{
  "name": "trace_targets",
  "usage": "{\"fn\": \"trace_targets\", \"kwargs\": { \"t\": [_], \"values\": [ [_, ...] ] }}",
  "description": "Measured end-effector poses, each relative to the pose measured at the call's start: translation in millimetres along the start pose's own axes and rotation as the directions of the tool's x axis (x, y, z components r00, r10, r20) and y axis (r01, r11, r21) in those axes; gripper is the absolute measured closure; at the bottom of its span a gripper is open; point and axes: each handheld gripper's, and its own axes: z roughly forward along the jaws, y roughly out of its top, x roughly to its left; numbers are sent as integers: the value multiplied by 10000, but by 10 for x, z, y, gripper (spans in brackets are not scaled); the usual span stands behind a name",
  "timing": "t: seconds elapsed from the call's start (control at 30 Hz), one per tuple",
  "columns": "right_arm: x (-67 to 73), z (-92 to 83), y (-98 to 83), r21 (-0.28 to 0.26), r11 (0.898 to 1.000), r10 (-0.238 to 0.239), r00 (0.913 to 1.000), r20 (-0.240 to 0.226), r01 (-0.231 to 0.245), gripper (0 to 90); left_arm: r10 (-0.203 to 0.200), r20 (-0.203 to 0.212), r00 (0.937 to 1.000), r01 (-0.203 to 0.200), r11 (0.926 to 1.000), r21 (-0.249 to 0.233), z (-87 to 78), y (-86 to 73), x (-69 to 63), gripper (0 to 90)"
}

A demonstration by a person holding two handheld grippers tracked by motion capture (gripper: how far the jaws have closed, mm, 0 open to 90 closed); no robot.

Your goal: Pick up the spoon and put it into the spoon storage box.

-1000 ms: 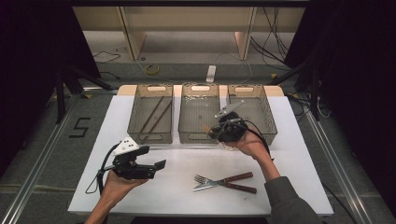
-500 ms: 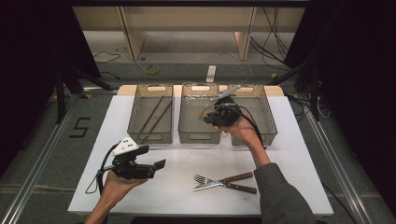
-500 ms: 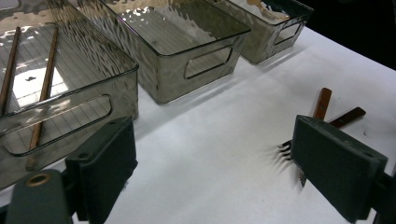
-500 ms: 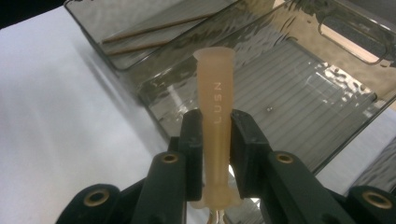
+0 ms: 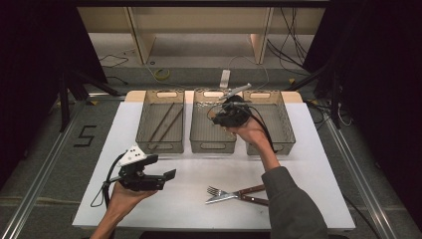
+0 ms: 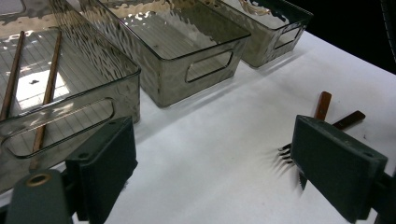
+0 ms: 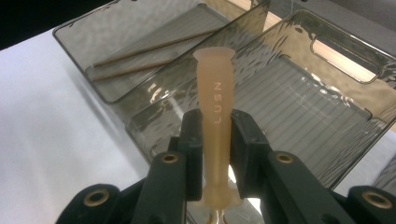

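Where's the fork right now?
In the high view the fork lies on the white table, near the front edge right of centre, beside the brown-handled knife, in front of the middle bin.

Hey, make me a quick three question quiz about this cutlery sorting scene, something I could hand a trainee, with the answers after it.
1. True or false: the right gripper is shut on a pale handled utensil.
2. Which bin holds the two chopsticks? A: left bin B: middle bin C: right bin
3. Name the two pieces of cutlery lying on the white table near the person's right sleeve.

Key
1. True: its jaws clamp the handle above the middle bin.
2. A.
3. A fork and a knife, both with brown handles, lying crossed. The left gripper rests open to their left.
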Motion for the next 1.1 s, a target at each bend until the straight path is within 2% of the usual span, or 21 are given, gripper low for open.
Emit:
{"fn": "trace_targets", "kwargs": {
  "t": [0.3,0.43,0.63,0.73,1.1],
  "values": [
    [-55,79,75,15,9997,258,9995,185,-259,765,19,-27,10000,-19,10000,-23,-5,2,0,135],
    [-87,115,79,-91,9993,373,9988,319,-371,765,0,-35,10000,0,10000,-31,-4,2,-1,135],
    [-146,195,74,18,9983,578,9968,555,-580,765,95,-29,10000,-95,9999,-40,-15,6,1,135],
    [-156,239,66,78,9978,644,9956,683,-651,764,11,-31,10000,-11,9999,-151,-26,7,12,135],
    [-176,356,32,235,9954,914,9933,706,-932,763,23,-38,10000,-23,10000,-85,-23,8,17,135]
  ]
}}
